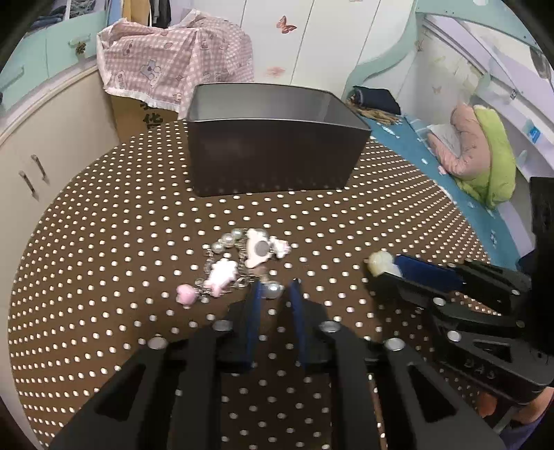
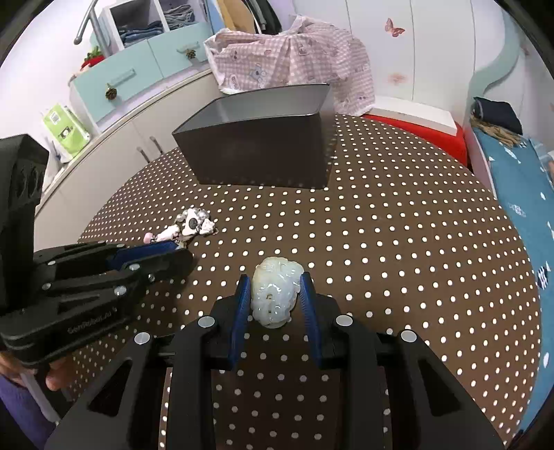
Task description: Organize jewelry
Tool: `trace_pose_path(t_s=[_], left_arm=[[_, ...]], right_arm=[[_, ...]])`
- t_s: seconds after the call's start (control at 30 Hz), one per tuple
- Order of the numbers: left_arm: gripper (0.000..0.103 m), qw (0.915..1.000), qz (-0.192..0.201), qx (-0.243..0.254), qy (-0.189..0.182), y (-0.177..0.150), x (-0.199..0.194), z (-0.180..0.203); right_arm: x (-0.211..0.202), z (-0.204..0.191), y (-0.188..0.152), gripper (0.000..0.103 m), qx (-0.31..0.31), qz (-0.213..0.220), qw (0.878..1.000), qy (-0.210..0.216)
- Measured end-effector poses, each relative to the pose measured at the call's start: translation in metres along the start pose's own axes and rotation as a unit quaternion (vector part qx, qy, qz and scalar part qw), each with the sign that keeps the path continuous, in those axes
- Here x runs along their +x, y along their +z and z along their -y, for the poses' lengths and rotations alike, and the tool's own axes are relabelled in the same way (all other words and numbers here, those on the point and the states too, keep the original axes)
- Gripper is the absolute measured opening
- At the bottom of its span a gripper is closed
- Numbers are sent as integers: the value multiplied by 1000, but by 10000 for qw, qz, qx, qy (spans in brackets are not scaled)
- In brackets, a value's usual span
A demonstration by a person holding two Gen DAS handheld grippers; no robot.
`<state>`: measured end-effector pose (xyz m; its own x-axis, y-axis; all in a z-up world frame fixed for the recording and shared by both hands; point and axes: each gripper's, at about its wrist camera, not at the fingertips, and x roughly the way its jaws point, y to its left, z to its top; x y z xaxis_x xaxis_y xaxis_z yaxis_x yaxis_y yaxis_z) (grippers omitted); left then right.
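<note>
I work at a round table point(image 2: 398, 214) under a brown cloth with white dots. At twelve o'clock beyond it a pink checked cloth point(image 1: 176, 62) hangs over a cardboard box point(image 1: 138, 116), and white wardrobe doors point(image 1: 311, 38) carry butterfly stickers point(image 1: 286, 24). Around ten o'clock a curved cream cabinet point(image 1: 52, 149) with metal handles runs under mint drawers point(image 2: 114, 81) and open shelves of folded clothes point(image 2: 142, 29). At two o'clock lies a bed with a blue sheet point(image 1: 408, 145), a green and pink quilt point(image 1: 484, 152), and what may be dark folded clothing point(image 1: 375, 100). Something red point(image 2: 439, 136) sits past the table's far edge.
</note>
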<state>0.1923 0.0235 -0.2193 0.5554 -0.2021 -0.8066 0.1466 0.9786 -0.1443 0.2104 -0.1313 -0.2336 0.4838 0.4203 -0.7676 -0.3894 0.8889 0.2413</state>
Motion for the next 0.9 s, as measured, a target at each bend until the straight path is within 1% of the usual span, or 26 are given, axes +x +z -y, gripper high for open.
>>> trace_pose_path(t_s=[0.13, 0.27, 0.47, 0.63, 0.77, 0.9], left_arm=[[9, 9999, 49, -45, -93, -3, -5, -5], [9, 9992, 201, 115, -337, -8, -23, -2], [9, 9973, 433, 264, -524, -11, -48, 3], [9, 9948, 690, 362, -656, -4, -71, 4], [9, 9927, 868, 419, -727, 9, -83, 3], [9, 9887, 984, 400, -1059, 28, -90, -4]], right_arm=[[-3, -2, -1, 29, 15, 43, 10000, -10], [-10, -6, 1, 29, -30, 120, 9999, -16], [-26, -15, 5, 29, -85, 282, 9996, -50], [-38, -22, 14, 29, -144, 403, 9991, -80], [-48, -28, 26, 29, -216, 527, 9983, -128], [-54, -31, 44, 29, -265, 641, 9975, -161]])
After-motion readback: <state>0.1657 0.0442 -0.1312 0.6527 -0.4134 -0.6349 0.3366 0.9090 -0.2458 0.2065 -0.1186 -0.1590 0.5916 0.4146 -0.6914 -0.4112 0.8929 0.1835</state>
